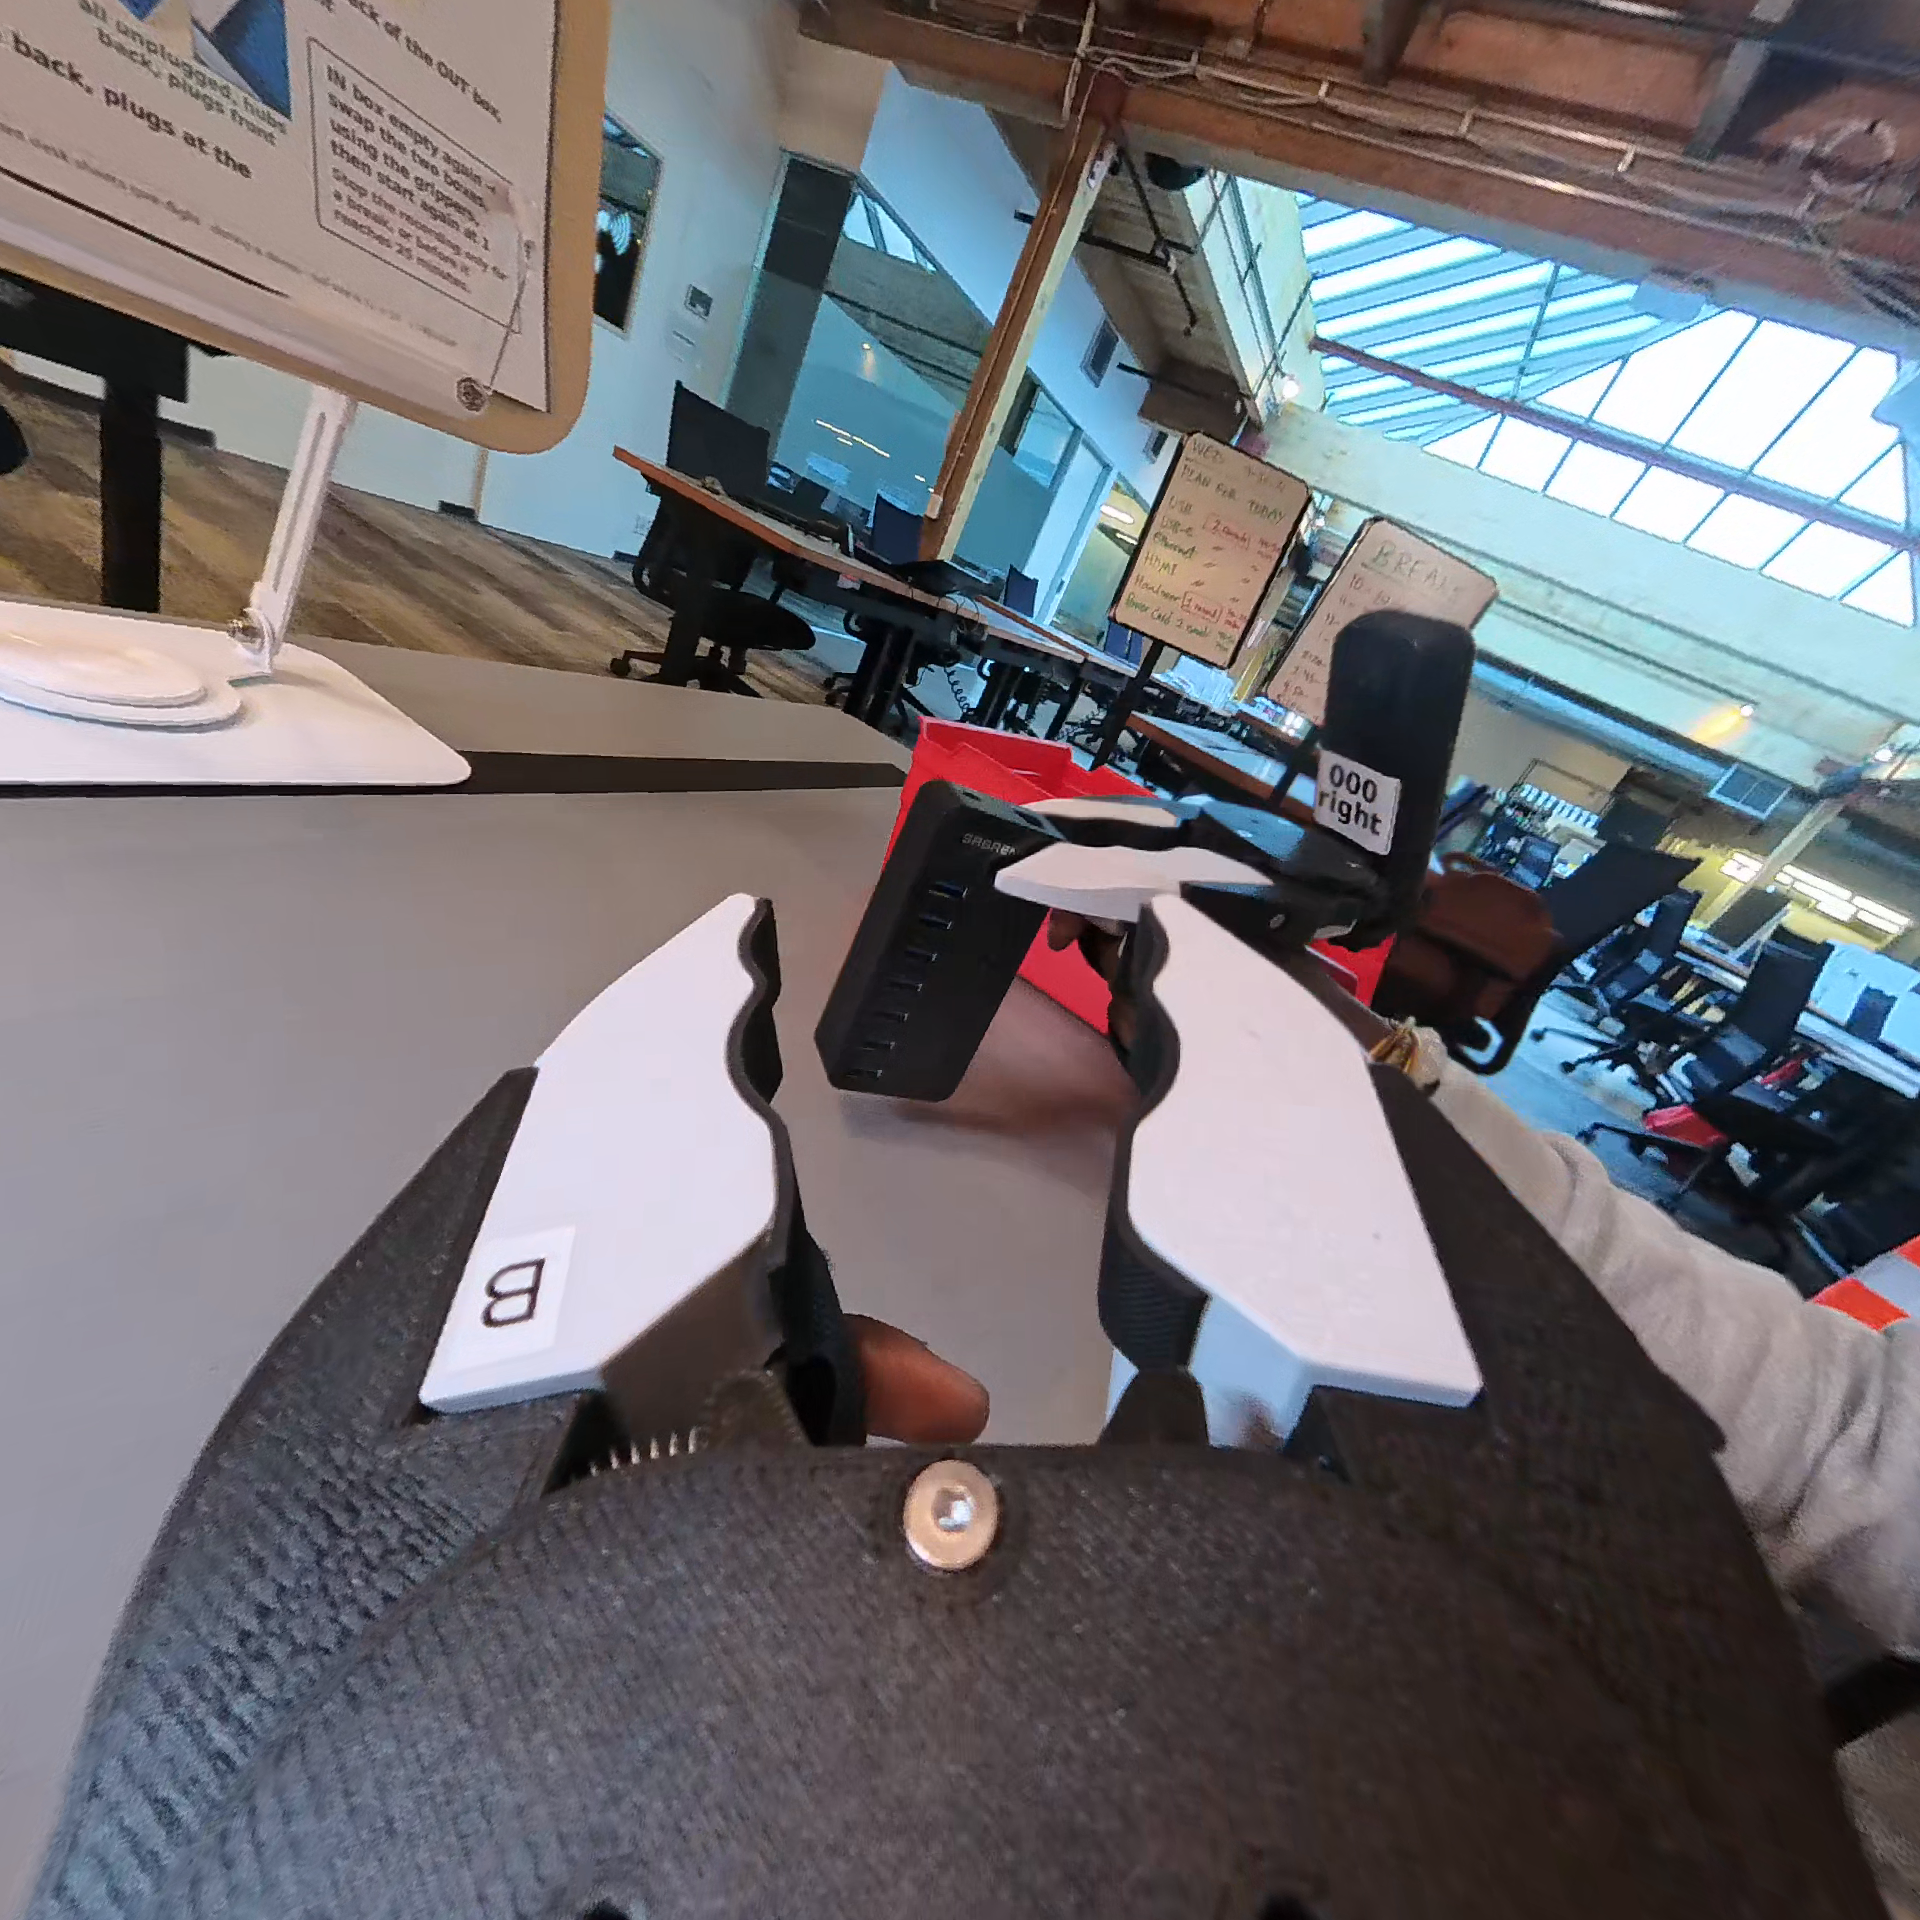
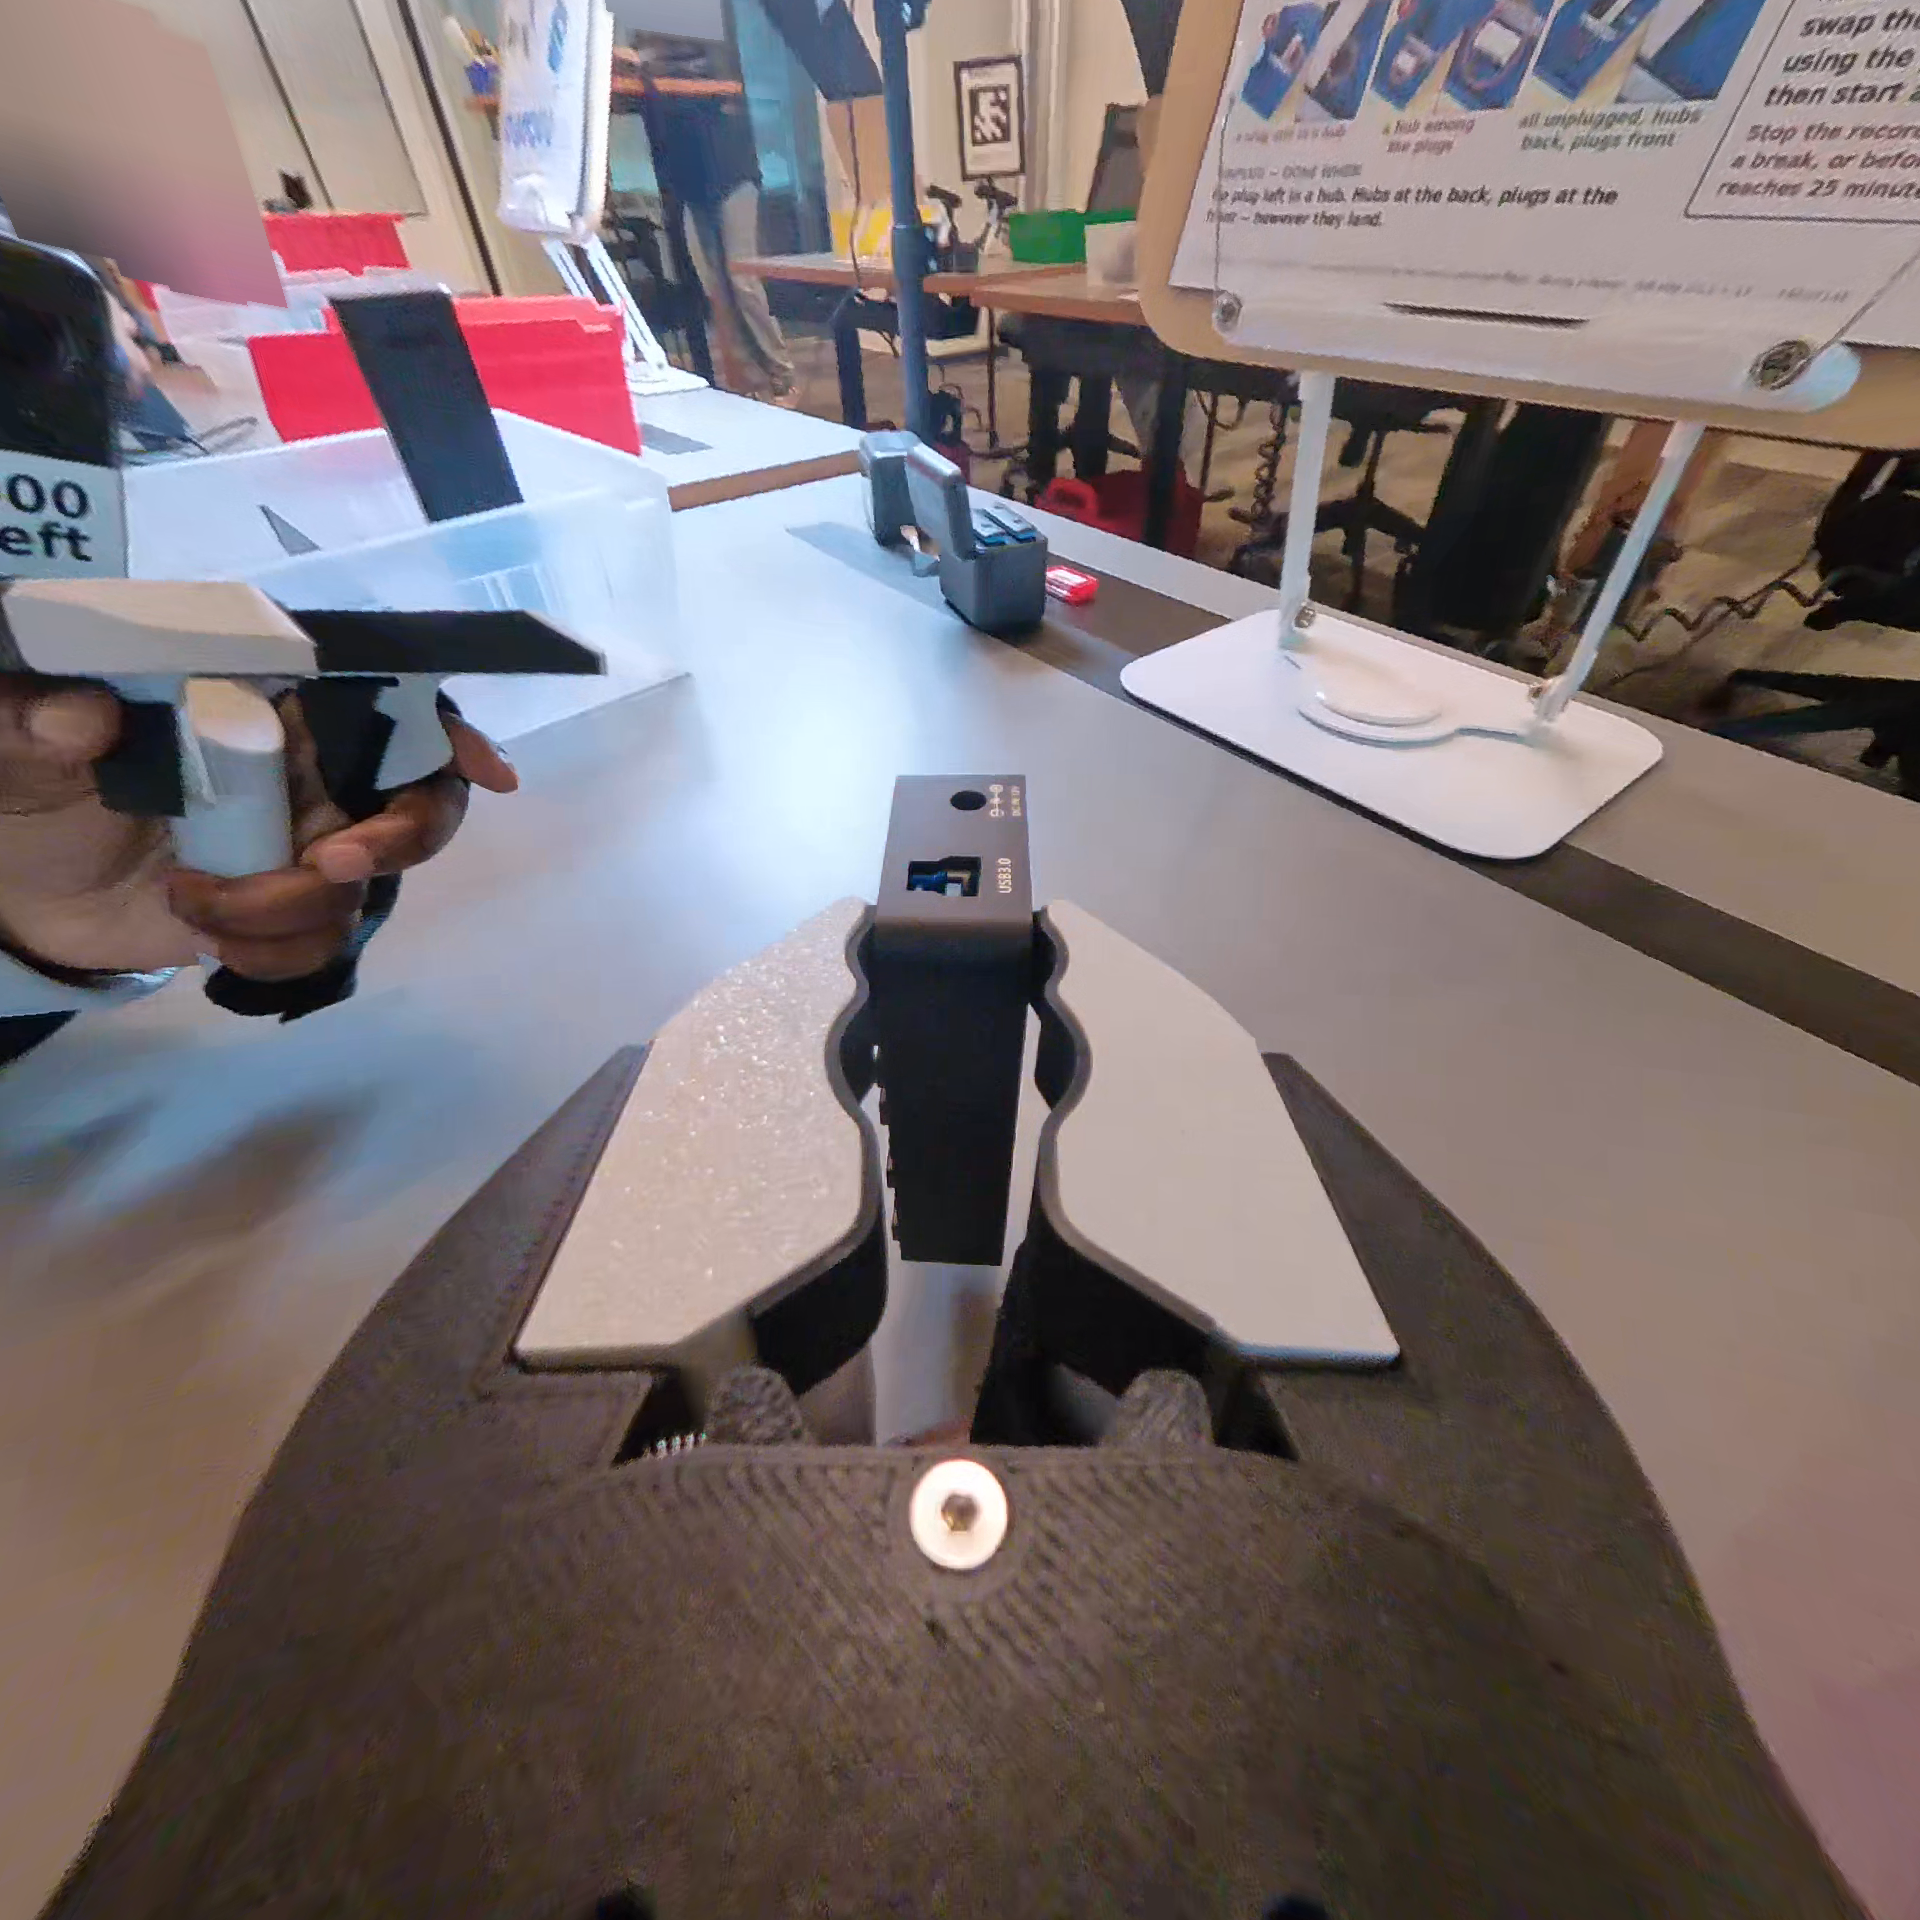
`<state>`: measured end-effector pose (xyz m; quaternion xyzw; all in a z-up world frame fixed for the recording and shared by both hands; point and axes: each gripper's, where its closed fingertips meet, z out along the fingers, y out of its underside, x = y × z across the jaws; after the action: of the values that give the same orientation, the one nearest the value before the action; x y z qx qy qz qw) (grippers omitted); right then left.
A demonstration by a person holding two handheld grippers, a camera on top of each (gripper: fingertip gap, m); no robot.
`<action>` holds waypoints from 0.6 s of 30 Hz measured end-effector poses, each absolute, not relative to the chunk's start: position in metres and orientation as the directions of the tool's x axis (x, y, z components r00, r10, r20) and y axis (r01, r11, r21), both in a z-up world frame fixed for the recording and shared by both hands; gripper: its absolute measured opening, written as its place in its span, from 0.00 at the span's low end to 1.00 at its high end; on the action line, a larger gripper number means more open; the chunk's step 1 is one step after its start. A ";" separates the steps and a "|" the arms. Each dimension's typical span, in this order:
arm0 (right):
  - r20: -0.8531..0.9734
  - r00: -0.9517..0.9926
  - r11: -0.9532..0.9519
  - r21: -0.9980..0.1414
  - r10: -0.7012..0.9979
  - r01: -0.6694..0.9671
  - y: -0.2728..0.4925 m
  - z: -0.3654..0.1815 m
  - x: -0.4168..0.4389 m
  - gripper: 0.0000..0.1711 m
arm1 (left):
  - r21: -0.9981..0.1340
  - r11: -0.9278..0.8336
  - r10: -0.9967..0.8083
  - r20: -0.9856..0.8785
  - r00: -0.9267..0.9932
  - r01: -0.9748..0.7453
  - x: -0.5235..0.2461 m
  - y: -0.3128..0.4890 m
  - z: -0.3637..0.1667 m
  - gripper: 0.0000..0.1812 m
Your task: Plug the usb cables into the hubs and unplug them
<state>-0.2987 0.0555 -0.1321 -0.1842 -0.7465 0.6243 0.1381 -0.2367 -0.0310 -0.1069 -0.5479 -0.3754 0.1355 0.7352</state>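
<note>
Hub gripped by right tool — left tool empty, waiting

Black hub is sitting mid-frame in the right wrist view, long axis pointing away from the camera, right gripper clamping its sides; left gripper is gaping wide, holding nothing — hub lying just beyond its tips, centre-frame.

— What else do I have on the grey table?
— I see a white-based instruction board, a clear plastic bin, red bins behind, and a small grey case.
</note>
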 end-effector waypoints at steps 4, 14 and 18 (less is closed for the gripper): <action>-0.009 -0.918 0.143 -0.987 0.396 0.071 0.056 -0.133 -0.296 0.16 | -0.943 0.284 0.650 0.321 0.689 0.172 -0.235 -0.027 -0.110 0.36; 0.008 -0.931 0.205 -0.976 0.364 0.072 0.053 -0.150 -0.296 0.16 | -0.991 0.109 0.702 0.136 0.699 0.084 -0.231 -0.017 -0.118 0.36; -0.007 -0.930 0.189 -0.979 0.368 0.082 0.054 -0.150 -0.297 0.16 | -0.994 0.080 0.704 0.111 0.701 0.077 -0.231 -0.015 -0.121 0.36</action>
<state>-0.2972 0.0544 -0.1499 -0.1477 -0.7622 0.6196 0.1154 -0.2311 -0.0152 -0.1212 -0.6363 -0.3070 0.2350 0.6676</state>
